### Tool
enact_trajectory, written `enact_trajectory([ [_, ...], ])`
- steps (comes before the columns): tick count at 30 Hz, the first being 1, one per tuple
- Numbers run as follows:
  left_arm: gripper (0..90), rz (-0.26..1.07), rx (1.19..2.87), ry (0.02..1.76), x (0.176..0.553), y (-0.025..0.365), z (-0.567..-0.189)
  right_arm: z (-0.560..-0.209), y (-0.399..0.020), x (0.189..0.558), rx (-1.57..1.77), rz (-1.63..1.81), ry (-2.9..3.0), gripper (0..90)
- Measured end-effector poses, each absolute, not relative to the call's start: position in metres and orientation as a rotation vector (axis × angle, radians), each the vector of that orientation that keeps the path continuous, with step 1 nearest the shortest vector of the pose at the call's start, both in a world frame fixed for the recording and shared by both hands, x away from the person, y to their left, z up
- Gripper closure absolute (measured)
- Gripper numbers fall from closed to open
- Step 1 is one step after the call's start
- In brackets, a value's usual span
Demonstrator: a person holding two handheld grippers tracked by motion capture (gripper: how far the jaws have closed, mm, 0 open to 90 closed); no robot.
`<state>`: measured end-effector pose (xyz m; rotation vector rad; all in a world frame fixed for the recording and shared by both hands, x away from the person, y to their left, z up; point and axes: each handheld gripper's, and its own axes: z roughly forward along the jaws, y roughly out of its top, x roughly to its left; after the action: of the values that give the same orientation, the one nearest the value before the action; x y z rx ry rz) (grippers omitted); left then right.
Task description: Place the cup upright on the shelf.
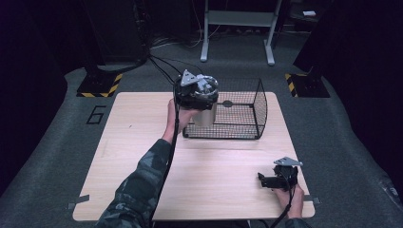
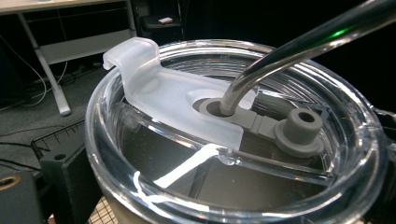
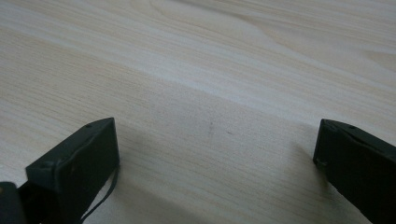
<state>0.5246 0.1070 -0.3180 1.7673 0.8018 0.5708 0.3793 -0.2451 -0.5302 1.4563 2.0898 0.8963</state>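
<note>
Left gripper (image 1: 197,90) clamps the lidded tumbler (image 1: 205,114) upright over the wire basket's (image 1: 247,114) near-left rim, basket just beyond, while the right gripper (image 1: 274,179), jaws wide apart, sits far off near the table's (image 1: 142,142) corner.

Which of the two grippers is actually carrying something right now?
The left gripper, raised at the wire basket, grips a lidded tumbler. The right gripper rests open over bare table.
</note>
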Motion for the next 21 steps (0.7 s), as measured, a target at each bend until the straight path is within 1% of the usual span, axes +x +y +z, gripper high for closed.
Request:
enact_trajectory([
  [21, 3.9, 0.582, 1.756, 0.846, 0.554, 0.097, -0.324, -0.530, -0.245, 0.379, 1.453, 0.897, 2.091, 0.0],
])
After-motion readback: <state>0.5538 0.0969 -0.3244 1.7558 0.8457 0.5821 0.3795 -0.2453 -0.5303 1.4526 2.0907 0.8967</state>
